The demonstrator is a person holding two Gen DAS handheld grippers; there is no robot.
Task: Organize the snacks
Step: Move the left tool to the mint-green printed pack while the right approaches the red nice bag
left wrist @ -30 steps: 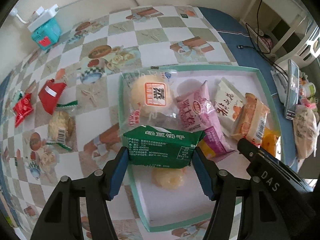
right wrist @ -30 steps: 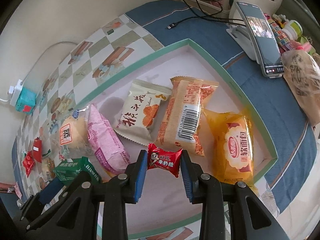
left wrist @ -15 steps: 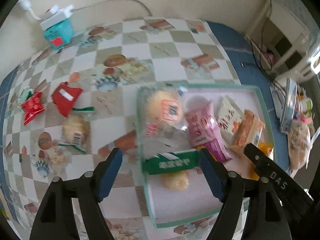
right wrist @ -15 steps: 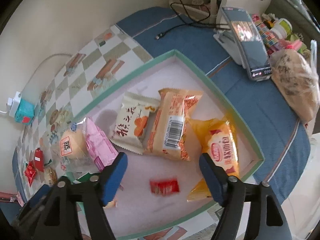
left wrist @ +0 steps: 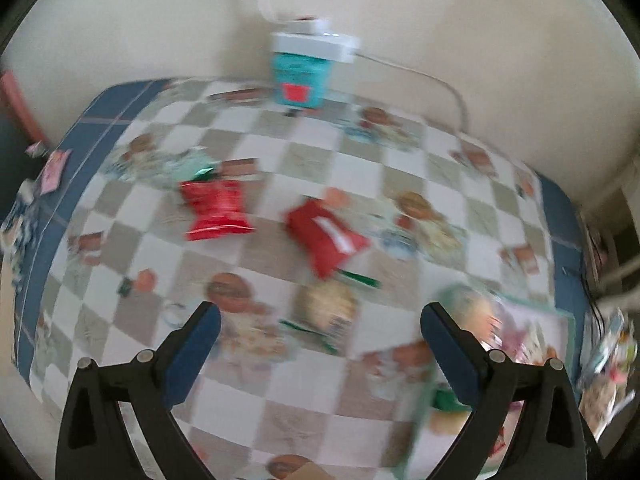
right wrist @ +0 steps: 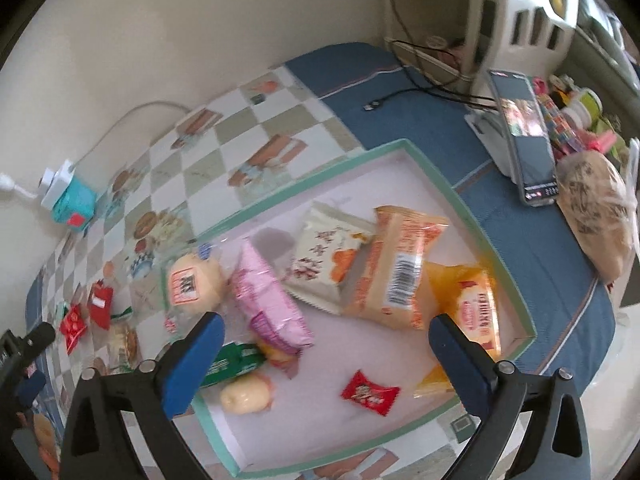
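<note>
Tabletop (right wrist: 256,148) with checkered cloth, blue border at the edges. Tray (right wrist: 436,178) with teal rim sits on it, holding most of the snacks: orange packet (right wrist: 394,270), pink packet (right wrist: 266,300), white packet (right wrist: 326,254), yellow packet (right wrist: 472,308), round bun in clear wrap (right wrist: 192,280), green packet (right wrist: 232,362), small red candy (right wrist: 370,392).

Outside the tray on the cloth: two red packets (left wrist: 216,208) and (left wrist: 326,232), and a cookie in clear wrap (left wrist: 326,312) just below them. Left view is motion-blurred.

Right gripper (right wrist: 324,342) above the tray, fingers apart and opening, nothing clamped; red candy lies loose below.

Left gripper (left wrist: 320,326) over the cloth, fingers apart and opening, empty.
</note>
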